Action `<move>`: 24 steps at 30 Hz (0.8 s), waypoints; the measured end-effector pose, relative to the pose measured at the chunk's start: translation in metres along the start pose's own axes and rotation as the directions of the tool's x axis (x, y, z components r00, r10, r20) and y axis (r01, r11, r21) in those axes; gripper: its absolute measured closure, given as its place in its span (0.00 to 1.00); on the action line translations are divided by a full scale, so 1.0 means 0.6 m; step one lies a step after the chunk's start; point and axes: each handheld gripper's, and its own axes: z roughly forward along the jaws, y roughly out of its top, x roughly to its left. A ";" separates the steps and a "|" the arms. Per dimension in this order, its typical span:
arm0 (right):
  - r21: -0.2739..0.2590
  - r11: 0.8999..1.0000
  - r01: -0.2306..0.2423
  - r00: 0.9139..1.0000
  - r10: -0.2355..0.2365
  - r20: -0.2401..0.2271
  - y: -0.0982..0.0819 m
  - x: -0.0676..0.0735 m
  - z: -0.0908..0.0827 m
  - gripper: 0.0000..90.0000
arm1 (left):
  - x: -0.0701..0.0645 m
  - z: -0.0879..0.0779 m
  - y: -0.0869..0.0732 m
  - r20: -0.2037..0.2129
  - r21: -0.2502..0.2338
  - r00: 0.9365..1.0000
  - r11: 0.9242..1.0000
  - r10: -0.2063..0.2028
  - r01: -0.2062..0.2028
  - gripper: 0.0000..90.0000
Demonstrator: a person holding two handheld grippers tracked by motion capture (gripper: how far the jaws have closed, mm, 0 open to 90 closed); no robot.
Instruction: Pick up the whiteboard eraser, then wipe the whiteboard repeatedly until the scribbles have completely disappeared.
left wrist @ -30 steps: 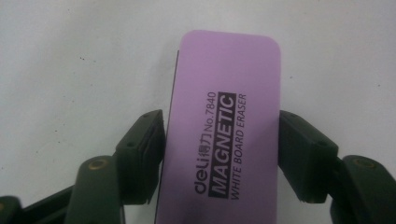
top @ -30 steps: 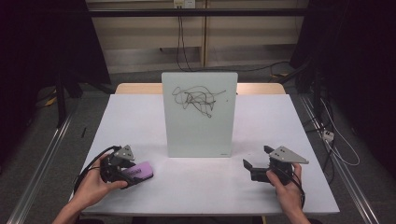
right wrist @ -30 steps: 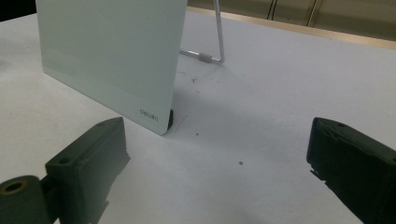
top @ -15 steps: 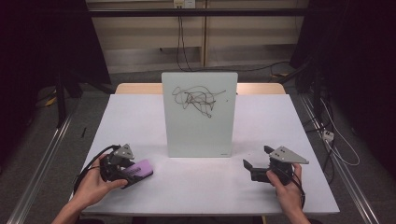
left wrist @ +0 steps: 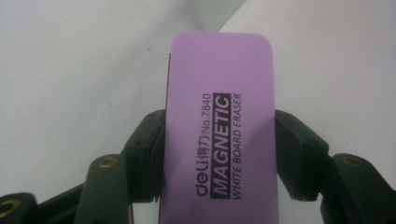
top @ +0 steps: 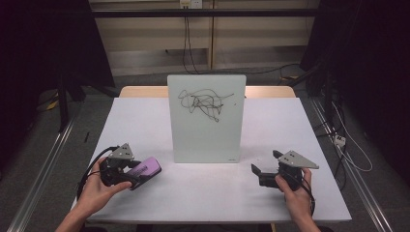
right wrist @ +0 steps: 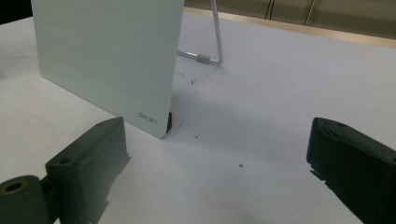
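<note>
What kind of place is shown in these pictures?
Probably a lab or recording workspace, not a home. A white table stands in a dark, curtained area, cables run along the back wall, and a person works with a handheld left gripper and right gripper.

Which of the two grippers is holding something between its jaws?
The left gripper: its jaws clamp the purple eraser. The right gripper stands open, empty.

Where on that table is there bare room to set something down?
Widest: the white tabletop in front of the whiteboard, between the purple eraser and the right hand-held gripper. Strips flank the whiteboard on both sides. Crowded only around each hand.
</note>
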 end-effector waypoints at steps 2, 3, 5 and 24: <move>0.001 1.000 0.005 1.000 -0.005 -0.002 0.000 0.000 0.000 0.06 | 0.000 -0.004 0.001 -0.004 -0.026 1.000 1.000 -0.002 0.002 0.46; 0.002 1.000 0.009 1.000 -0.009 -0.003 0.000 0.001 0.001 0.06 | -0.001 -0.006 0.002 -0.007 -0.041 1.000 0.999 -0.006 0.006 0.46; 0.003 1.000 0.010 1.000 -0.010 -0.006 0.000 0.001 0.001 0.06 | -0.001 -0.009 0.002 -0.016 -0.072 1.000 0.997 -0.009 0.008 0.46; -0.004 1.000 0.003 1.000 -0.003 -0.004 -0.001 -0.005 -0.002 0.06 | -0.004 -0.027 0.010 -0.042 -0.247 0.999 0.969 -0.022 0.011 0.46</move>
